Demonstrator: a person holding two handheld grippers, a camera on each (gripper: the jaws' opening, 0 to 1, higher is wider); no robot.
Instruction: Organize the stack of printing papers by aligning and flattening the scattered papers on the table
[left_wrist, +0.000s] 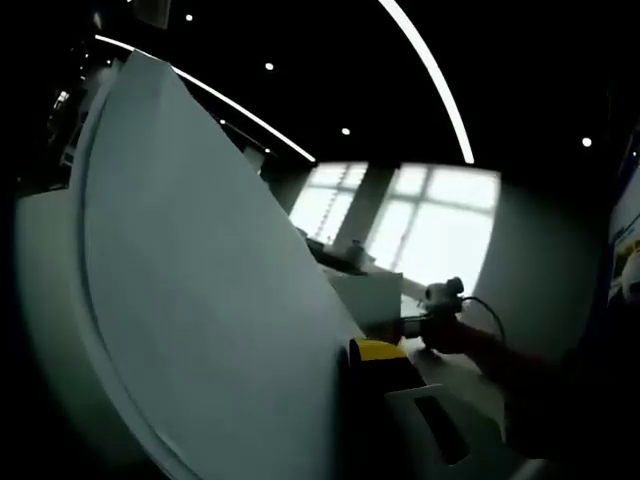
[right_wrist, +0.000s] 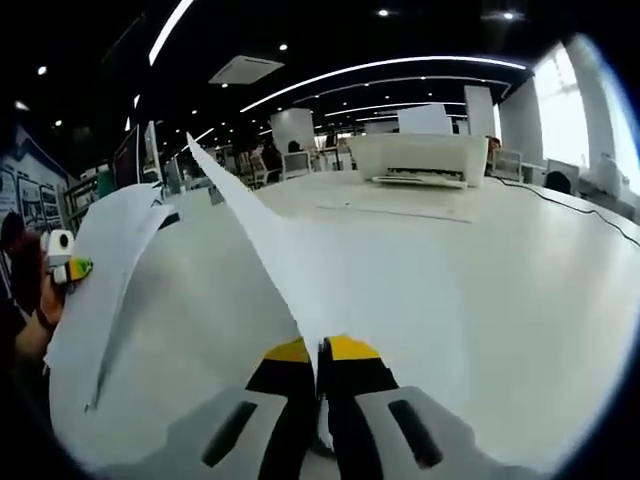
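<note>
Close to my right gripper (right_wrist: 320, 350), a sheet of printing paper (right_wrist: 262, 232) rises edge-on from between the yellow-tipped jaws, which are pressed together on its near corner. The sheet runs up and away to the left, its far tip standing above the white table (right_wrist: 500, 290). A second sheet (right_wrist: 105, 270) curves upright at the left of the right gripper view, and beside it I see my left gripper (right_wrist: 68, 262) with a hand (right_wrist: 28, 330) behind it; that makes two sheets I can count here, both lifted off the table rather than lying flat.

In the left gripper view, a broad pale sheet (left_wrist: 200, 290) stands right against my left gripper (left_wrist: 372, 352) and slants up to the left. One yellow-tipped jaw lies against the paper's lower edge; the other jaw is hidden, so I cannot tell how far this gripper is open or whether it grips. Farther off at the right, my right gripper (left_wrist: 430, 325) shows small against the light, with a cable trailing from it.

Beyond the sheets, a white printer (right_wrist: 418, 158) sits at the table's far edge, and large windows (left_wrist: 420, 225) glow behind.
</note>
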